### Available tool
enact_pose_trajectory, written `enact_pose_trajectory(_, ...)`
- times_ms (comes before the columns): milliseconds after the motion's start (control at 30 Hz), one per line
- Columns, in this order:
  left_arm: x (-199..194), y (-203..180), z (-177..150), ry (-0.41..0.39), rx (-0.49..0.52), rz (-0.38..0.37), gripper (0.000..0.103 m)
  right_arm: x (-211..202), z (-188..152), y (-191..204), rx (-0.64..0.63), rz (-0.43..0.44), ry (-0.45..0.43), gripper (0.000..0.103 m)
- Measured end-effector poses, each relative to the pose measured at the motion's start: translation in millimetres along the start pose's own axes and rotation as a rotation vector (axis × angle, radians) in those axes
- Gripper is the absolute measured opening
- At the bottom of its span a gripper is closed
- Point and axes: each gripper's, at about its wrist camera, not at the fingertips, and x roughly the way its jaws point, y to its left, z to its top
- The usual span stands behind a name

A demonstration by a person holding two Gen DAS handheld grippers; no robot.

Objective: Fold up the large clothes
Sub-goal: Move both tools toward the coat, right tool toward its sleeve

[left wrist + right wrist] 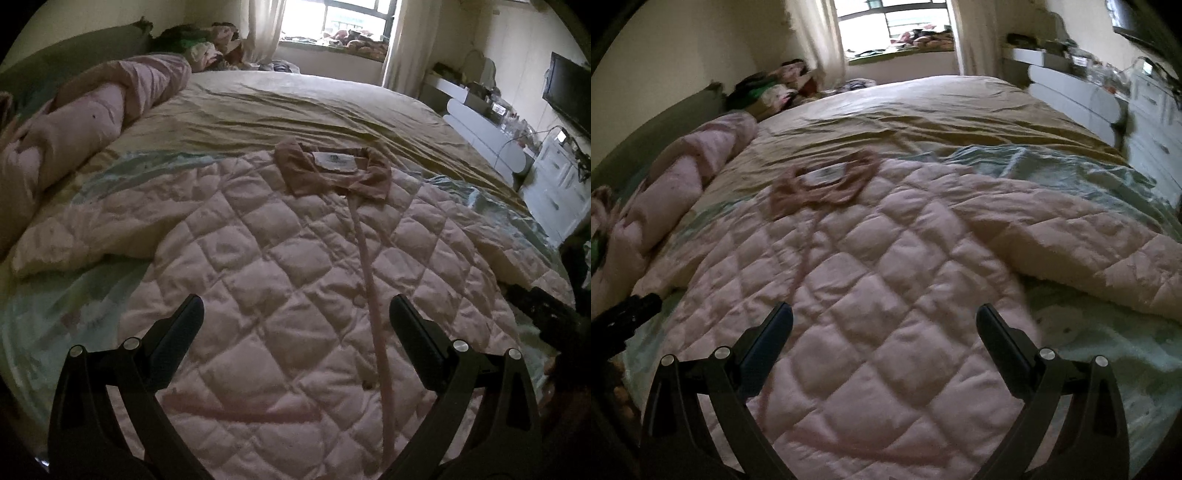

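Note:
A large pale pink quilted jacket (288, 258) lies spread face up on the bed, with its brown collar (332, 170) at the far end and both sleeves out to the sides. It also shows in the right wrist view (886, 280), with its right sleeve (1089, 251) stretched to the right. My left gripper (295, 314) is open and empty above the jacket's lower front. My right gripper (884, 317) is open and empty above the lower front too. The right gripper's tip (543, 306) shows at the right edge of the left wrist view.
The bed has a tan sheet (314, 107) at the far end and a light green cover (1071, 170) under the jacket. A rolled pink blanket (74, 114) lies along the left side. White drawers (554, 184) stand to the right. A clothes pile (207, 44) sits by the window.

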Motion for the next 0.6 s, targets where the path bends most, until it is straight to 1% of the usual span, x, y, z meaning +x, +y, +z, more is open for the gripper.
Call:
enact_pose_trajectory(100,8.5,-10.1,10.5,-0.001,0.012,-0.001,0.094,4.7,8.0,-24.7,0.034,-0.033,-0.013,0.099)
enact_pose_trajectory(233,21.7,-29.5,21.4,0.001,0.051,0.001,0.094,12.0,13.7,-61.7,0.113,-0.038,0.010,0.099)
enact_pose_trajectory(300,29.7,-41.2,25.8,0.010,0.076,0.005,0.094,14.4,15.0,-80.2,0.140,-0.060,0.014,0.099)
enact_pose_trajectory(400,40.6,-53.9,30.2,0.028,0.093,-0.008,0.094,15.6,14.9,-109.8,0.182,-0.110,0.014,0.099)
enact_pose_trajectory(600,62.6,-75.1,29.9,0.061,0.129,-0.023,0.094,16.6,8.3,-169.5,0.293,-0.178,0.016,0.099)
